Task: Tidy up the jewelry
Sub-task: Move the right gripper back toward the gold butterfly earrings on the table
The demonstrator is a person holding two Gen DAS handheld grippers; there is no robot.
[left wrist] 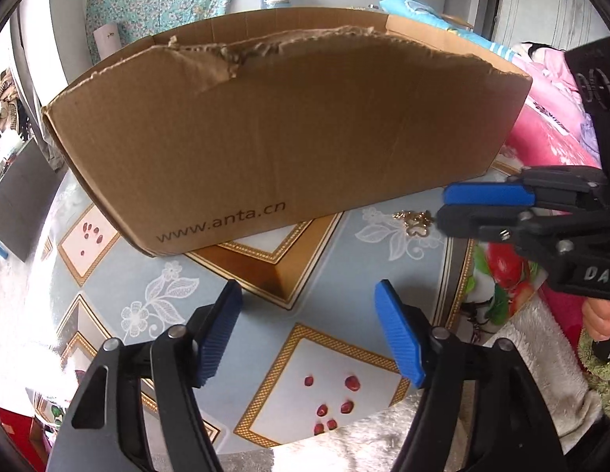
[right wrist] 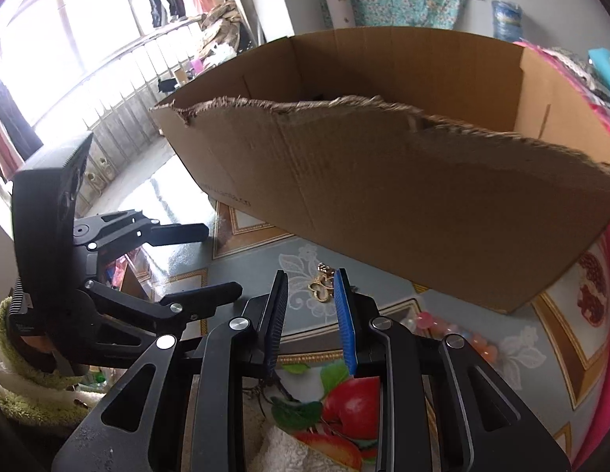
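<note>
A small gold jewelry piece (left wrist: 413,222) (right wrist: 322,286) with looped shapes lies on the patterned tablecloth, close to the front wall of a brown cardboard box (left wrist: 285,129) (right wrist: 383,196). My right gripper (right wrist: 311,277) (left wrist: 442,208) is narrowly open and tilted down. Its blue-padded tips stand either side of the gold piece's near end without clamping it. My left gripper (left wrist: 309,291) (right wrist: 222,261) hangs wide open over bare cloth left of the right one, with nothing between its pads. A string of pink and orange beads (right wrist: 454,330) lies right of the right gripper.
The box has a torn top edge and fills the back of the table (left wrist: 336,267). The table's near edge (left wrist: 458,295) runs just behind the grippers, with a fruit-print cloth and a fluffy towel (left wrist: 541,362) below it. A hand (left wrist: 600,320) holds the right gripper.
</note>
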